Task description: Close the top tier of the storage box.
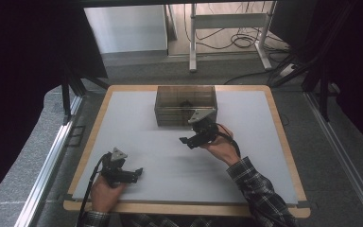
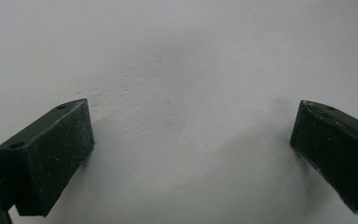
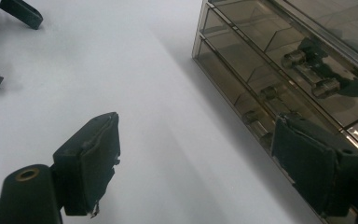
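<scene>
Mid-table, drawer box [image 1: 185,105] lying crosswise, front facing person

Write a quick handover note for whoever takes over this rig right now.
Left claw: open, nothing between its jaws, low over the white mat near the front edge.
Right claw: open, nothing held, just in front of the smoky drawer box.
Box sits at the mat's far edge; its drawers look closed, with a dark item inside one.
Done: cannot tell.
Left: probably work on a drawer.
</scene>
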Demonstrator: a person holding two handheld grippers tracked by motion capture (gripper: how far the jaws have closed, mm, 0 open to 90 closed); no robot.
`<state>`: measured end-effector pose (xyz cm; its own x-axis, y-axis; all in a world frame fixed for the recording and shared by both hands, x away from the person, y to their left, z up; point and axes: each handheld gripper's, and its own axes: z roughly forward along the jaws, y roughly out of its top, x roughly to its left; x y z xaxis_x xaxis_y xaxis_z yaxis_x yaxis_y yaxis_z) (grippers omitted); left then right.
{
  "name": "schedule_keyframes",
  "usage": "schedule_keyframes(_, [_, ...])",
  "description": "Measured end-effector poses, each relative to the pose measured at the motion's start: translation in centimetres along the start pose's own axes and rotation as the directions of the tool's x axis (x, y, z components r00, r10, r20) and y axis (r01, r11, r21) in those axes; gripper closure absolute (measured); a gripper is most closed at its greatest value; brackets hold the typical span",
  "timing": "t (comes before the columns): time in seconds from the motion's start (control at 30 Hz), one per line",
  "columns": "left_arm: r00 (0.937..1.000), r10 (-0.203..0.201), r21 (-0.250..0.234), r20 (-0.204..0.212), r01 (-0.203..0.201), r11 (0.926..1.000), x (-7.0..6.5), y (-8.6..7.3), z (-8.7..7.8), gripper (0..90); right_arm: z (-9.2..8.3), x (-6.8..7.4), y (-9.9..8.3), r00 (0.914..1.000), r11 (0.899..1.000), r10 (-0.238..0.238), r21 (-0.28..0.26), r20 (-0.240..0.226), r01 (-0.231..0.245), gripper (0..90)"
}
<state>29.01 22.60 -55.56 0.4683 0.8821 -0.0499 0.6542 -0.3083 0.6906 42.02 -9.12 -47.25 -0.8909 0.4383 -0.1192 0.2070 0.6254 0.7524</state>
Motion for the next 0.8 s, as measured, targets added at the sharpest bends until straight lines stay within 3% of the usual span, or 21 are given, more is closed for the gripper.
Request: schedule_keyframes(0.8, [1.0000,0.000,0.000,0.000,0.000,1.0000,0.0,0.0,0.0,0.0,-1.0,0.6,-1.1,0.9997,1.000,0.015,-0.013,-0.018,-0.015,6.8])
